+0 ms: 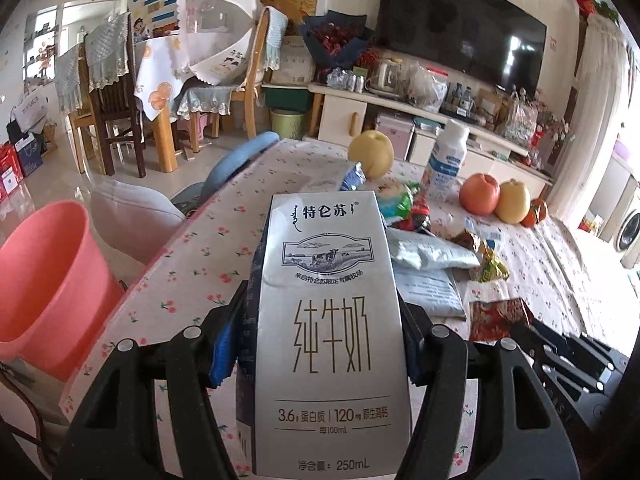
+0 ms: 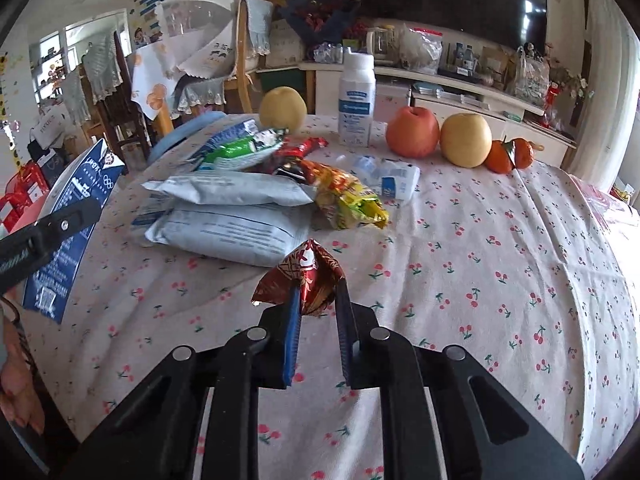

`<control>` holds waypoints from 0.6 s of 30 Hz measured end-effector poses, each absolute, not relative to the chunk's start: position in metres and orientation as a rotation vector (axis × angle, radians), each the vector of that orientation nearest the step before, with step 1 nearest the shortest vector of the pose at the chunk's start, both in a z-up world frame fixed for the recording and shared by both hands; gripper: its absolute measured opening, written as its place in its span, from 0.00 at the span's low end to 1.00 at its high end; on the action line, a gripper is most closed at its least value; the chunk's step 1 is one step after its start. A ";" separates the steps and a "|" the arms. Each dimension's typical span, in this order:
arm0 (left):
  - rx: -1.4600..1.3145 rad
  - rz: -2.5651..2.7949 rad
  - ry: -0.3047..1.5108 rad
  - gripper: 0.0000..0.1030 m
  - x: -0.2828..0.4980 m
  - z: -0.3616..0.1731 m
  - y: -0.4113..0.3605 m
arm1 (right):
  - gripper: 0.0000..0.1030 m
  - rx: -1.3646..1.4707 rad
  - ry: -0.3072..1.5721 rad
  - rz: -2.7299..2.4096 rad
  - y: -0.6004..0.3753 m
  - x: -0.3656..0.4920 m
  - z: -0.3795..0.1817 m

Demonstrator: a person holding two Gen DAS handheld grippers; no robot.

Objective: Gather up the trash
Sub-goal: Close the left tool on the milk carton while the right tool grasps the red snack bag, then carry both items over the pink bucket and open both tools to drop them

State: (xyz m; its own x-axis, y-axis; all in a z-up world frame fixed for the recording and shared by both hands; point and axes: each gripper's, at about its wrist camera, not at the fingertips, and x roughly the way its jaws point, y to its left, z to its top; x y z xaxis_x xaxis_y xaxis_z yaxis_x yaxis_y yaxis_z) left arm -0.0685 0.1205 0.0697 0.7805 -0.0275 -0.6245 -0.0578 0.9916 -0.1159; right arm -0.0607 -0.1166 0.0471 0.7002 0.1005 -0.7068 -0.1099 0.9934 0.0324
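So the left gripper is clamped around a silver milk carton, held up over the near-left part of the cherry-print tablecloth. The right gripper is pinching a crumpled red foil wrapper just above the cloth, right in front of the trash pile. That pile is two grey pouches stacked, a yellow snack wrapper touching them, plus green and red wrappers behind. A pink bucket sits off the cloth's left edge. Fruit and a white bottle line the far side.
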 end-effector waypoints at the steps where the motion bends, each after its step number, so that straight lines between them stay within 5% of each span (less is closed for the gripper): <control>1: -0.144 0.019 0.671 0.62 -0.069 0.071 0.126 | 0.17 -0.010 0.777 0.125 -0.115 -0.063 0.050; 18: -0.275 0.269 0.542 0.62 -0.086 0.101 0.253 | 0.17 -0.009 0.649 0.455 0.027 -0.086 0.120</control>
State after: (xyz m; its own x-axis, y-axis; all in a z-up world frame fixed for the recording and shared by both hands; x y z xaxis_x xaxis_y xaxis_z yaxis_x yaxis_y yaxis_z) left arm -0.0859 0.2533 0.1014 0.8235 0.1776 -0.5387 -0.3214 0.9287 -0.1852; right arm -0.0858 0.0267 0.1204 0.7023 0.4059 -0.5849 -0.4114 0.9019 0.1318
